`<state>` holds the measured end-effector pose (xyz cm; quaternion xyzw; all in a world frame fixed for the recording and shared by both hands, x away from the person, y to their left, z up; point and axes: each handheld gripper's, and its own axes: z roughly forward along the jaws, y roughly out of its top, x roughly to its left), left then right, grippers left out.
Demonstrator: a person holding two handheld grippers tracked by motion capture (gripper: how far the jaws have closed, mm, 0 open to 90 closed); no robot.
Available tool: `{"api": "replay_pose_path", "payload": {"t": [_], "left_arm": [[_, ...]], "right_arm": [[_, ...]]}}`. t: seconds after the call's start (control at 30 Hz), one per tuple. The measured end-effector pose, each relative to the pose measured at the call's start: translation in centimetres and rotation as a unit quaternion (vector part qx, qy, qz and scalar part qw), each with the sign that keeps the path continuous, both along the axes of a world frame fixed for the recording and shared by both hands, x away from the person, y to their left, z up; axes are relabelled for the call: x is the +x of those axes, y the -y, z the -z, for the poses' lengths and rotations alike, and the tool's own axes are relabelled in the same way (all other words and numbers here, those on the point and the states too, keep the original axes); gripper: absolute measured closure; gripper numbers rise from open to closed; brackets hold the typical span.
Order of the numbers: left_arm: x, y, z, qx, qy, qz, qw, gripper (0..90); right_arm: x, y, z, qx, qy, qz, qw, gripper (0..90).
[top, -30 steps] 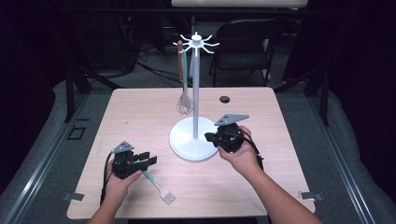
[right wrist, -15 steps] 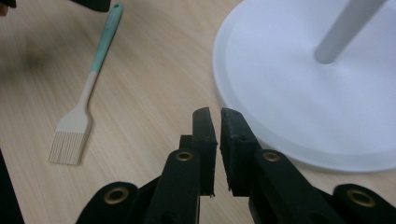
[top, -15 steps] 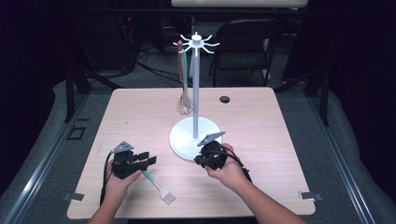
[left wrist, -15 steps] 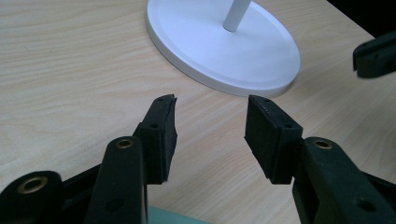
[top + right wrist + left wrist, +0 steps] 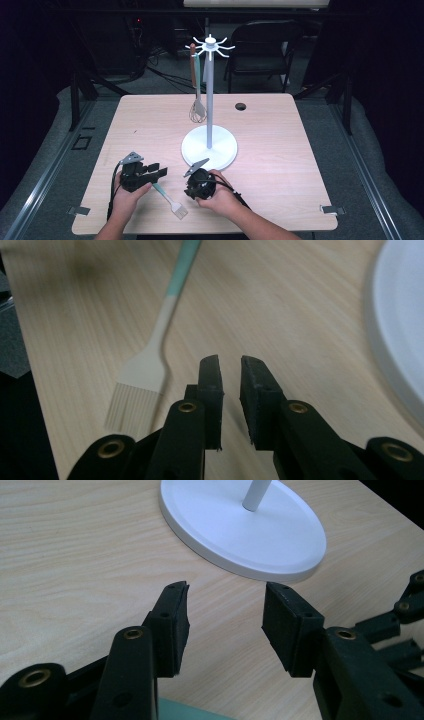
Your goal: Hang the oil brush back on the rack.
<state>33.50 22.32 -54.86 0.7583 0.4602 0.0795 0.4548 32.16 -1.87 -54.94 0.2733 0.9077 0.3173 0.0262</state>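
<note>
Teal-handled brush point(image 5: 170, 199) lies flat near the table's front edge. Right gripper point(image 5: 230, 371), jaws just opening and empty, should straddle its handle; left gripper point(image 5: 226, 612) gapes empty.

The white round-based utensil stand point(image 5: 209, 145) rises mid-surface on the pale wooden surface point(image 5: 280, 150); a wire whisk point(image 5: 197, 107) hangs at its left; the teal-handled pastry brush point(image 5: 169, 200) lies near the front edge, between the left gripper point(image 5: 150, 172) and the right gripper point(image 5: 192, 187).
</note>
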Motion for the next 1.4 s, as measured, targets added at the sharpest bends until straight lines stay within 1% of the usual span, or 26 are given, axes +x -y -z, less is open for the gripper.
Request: {"api": "replay_pose_path", "payload": {"t": [0.2, 0.27, 0.33, 0.37, 0.4, 0.47, 0.5, 0.53, 0.57, 0.6, 0.63, 0.67, 0.7, 0.77, 0.8, 0.83, 0.9, 0.97, 1.0, 1.07, 1.17, 1.2, 1.23, 1.33, 1.37, 1.4], "left_arm": [[0.0, 0.1, 0.1, 0.005, -0.002, 0.001, 1.0000, 52.9], [0.1, 0.1, 0.1, 0.006, -0.003, 0.002, 1.0000, 52.9], [0.0, 0.2, 0.1, 0.007, -0.002, 0.001, 1.0000, 52.9], [0.0, 0.2, 0.1, 0.007, -0.005, 0.003, 1.0000, 52.9], [0.0, 0.2, 0.2, 0.007, -0.004, 0.001, 1.0000, 52.9], [0.0, 0.3, 0.3, 0.007, -0.004, 0.003, 1.0000, 52.9], [0.0, 0.3, 0.3, 0.006, -0.004, 0.003, 1.0000, 52.9], [0.0, 0.3, 0.3, 0.006, -0.003, 0.004, 1.0000, 52.9], [0.0, 0.2, 0.2, 0.007, -0.004, 0.004, 1.0000, 52.9], [0.0, 0.2, 0.2, 0.006, -0.003, 0.002, 1.0000, 52.9], [0.1, 0.2, 0.2, 0.007, -0.006, 0.004, 1.0000, 52.9], [0.1, 0.2, 0.2, 0.007, -0.005, 0.003, 1.0000, 52.9], [0.1, 0.2, 0.2, 0.007, -0.005, 0.003, 1.0000, 52.9], [0.0, 0.2, 0.2, 0.006, -0.004, 0.002, 1.0000, 52.9], [0.1, 0.2, 0.2, 0.007, -0.005, 0.003, 1.0000, 52.9], [0.1, 0.3, 0.3, 0.006, -0.004, 0.003, 1.0000, 52.9], [0.1, 0.3, 0.2, 0.008, -0.005, 0.003, 1.0000, 52.9], [0.0, 0.3, 0.2, 0.006, -0.003, 0.004, 1.0000, 52.9], [0.0, 0.2, 0.2, 0.007, -0.003, 0.003, 1.0000, 53.0], [0.0, 0.1, 0.2, 0.005, -0.002, 0.000, 1.0000, 52.9], [0.1, 0.1, 0.2, 0.003, -0.002, 0.000, 1.0000, 52.9], [0.1, 0.1, 0.2, 0.003, -0.002, 0.000, 1.0000, 52.9], [0.1, 0.1, 0.2, 0.003, -0.002, -0.001, 1.0000, 52.9], [0.1, 0.2, 0.2, 0.008, -0.005, 0.003, 1.0000, 52.9], [0.0, 0.2, 0.2, 0.008, -0.005, 0.002, 1.0000, 52.9], [0.0, 0.2, 0.2, 0.007, -0.003, 0.000, 1.0000, 52.9]], "right_arm": [[-0.8, -2.3, 0.6, 0.008, -0.010, -0.014, 0.9998, 76.6], [-0.9, -2.9, 0.7, 0.008, -0.014, -0.018, 0.9997, 76.2], [-1.0, -3.6, 0.9, 0.010, -0.013, -0.025, 0.9996, 75.8], [-1.0, -3.9, 0.9, 0.009, -0.013, -0.026, 0.9995, 75.8], [-1.1, -4.2, 1.0, 0.012, -0.016, -0.025, 0.9995, 75.8], [-1.2, -4.8, 1.1, 0.007, -0.014, -0.029, 0.9995, 75.5], [-1.3, -5.1, 1.2, 0.001, -0.007, -0.032, 0.9994, 75.5], [-1.4, -5.3, 1.3, -0.006, -0.006, -0.033, 0.9994, 75.3], [-1.4, -5.4, 1.4, -0.007, -0.004, -0.033, 0.9994, 75.3], [-1.4, -5.6, 1.5, -0.002, -0.005, -0.028, 0.9996, 75.3], [-1.3, -5.6, 1.4, -0.011, -0.008, -0.032, 0.9994, 75.8], [-1.3, -5.7, 1.4, -0.013, -0.013, -0.030, 0.9994, 77.6], [-1.3, -5.8, 1.4, -0.008, -0.017, -0.026, 0.9995, 78.2], [-1.2, -5.9, 1.4, -0.016, -0.022, -0.027, 0.9992, 78.7], [-1.2, -6.0, 1.6, -0.016, -0.029, -0.020, 0.9992, 78.8], [-1.2, -6.2, 1.6, -0.013, -0.029, -0.011, 0.9994, 79.4], [-1.2, -6.3, 1.5, -0.021, -0.025, -0.015, 0.9993, 80.0], [-1.4, -6.2, 1.5, -0.025, -0.018, -0.018, 0.9994, 80.6], [-1.3, -6.0, 1.4, -0.031, -0.013, -0.024, 0.9991, 81.1], [-1.3, -5.5, 1.3, -0.036, -0.014, -0.019, 0.9991, 82.2], [-1.1, -3.9, 1.0, -0.060, -0.013, -0.022, 0.9979, 82.7], [-1.0, -3.5, 1.0, -0.063, -0.016, -0.022, 0.9976, 82.7], [-1.0, -2.9, 0.9, -0.062, -0.024, -0.019, 0.9976, 82.7], [-1.0, -1.3, 0.8, -0.072, -0.028, -0.016, 0.9969, 82.7], [-1.1, -0.7, 0.8, -0.071, -0.027, -0.012, 0.9970, 82.7], [-1.1, -0.3, 0.7, -0.076, -0.028, -0.012, 0.9966, 82.7]]}}
